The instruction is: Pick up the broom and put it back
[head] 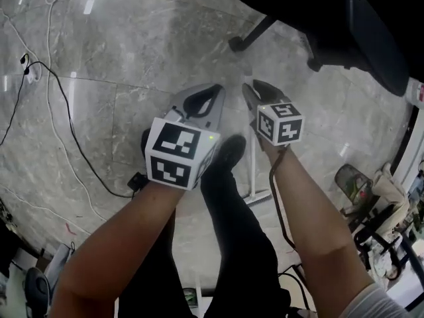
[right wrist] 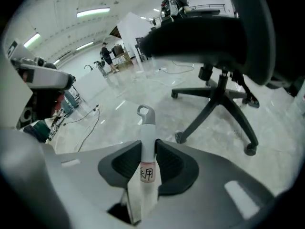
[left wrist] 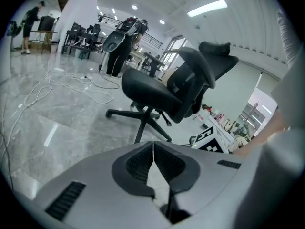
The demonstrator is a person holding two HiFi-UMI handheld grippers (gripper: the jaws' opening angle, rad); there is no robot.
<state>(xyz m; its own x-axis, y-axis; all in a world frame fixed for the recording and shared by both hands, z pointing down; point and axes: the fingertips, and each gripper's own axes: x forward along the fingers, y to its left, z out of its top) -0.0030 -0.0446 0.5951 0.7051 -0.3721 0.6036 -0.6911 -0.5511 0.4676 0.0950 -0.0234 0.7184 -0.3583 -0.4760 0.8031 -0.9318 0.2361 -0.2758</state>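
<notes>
Although the head view looks steeply down past both forearms, it places things well: the left gripper and the right gripper are side by side over the grey stone floor. A thin white pole, which I take for the broom, drops from under the right one towards the floor beside the person's shoe. Whether its lower end is off the ground I cannot tell. A black office chair stands just ahead and a dark cable snakes off to the left. In the left gripper view, the left gripper has its jaws brought together at the tips with nothing between them, and it looks out at the chair. In the right gripper view, the right gripper is clamped on the broom's white handle near its top. Both pads press its sides, a small label sits between them, and the grey hanging loop pokes out beyond the tips. By my reading the pick-up is done or nearly so, and the putting back is all to come. No hook, rack or corner to take the broom shows in any view.
</notes>
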